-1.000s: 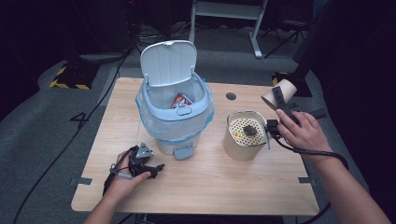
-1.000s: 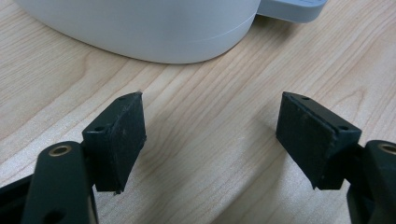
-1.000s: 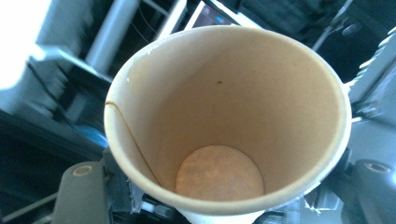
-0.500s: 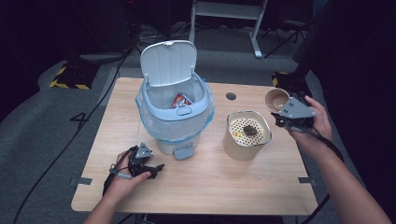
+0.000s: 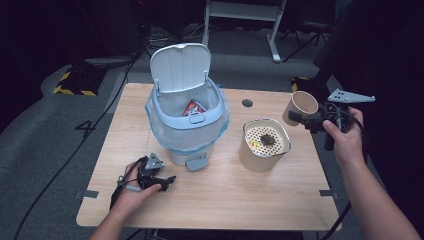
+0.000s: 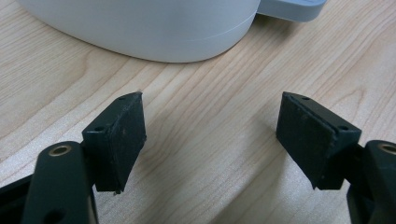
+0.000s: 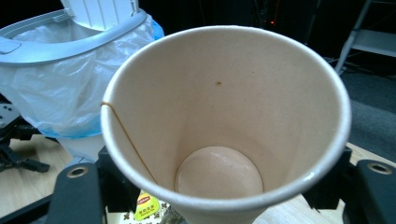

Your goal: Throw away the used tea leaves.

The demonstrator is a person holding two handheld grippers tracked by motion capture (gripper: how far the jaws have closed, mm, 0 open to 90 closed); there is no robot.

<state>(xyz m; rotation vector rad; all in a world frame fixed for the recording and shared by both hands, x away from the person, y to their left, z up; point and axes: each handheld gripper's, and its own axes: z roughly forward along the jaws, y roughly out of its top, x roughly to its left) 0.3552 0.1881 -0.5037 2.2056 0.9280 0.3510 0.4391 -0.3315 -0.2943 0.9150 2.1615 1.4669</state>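
**Emptied paper cup held tilted beside the strainer**

The right tongs (image 5: 306, 119) grip a paper cup (image 5: 299, 106) at three o'clock, its mouth tipped toward the strainer pot (image 5: 264, 145), apparently after pouring. The left tongs (image 5: 159, 181), open and empty, rest on the tabletop (image 5: 250, 200) at seven o'clock, beside the open bin (image 5: 186, 117).

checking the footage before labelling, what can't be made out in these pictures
- Right gripper pads: right gripper view, hidden behind the paper cup they hold.
- Strainer contents: high view, too small; the dark clump cannot be identified.
- Bin contents: high view, the rim and bag hide all but a red packet.
- Bin pedal: left gripper view, cut off by the top edge.
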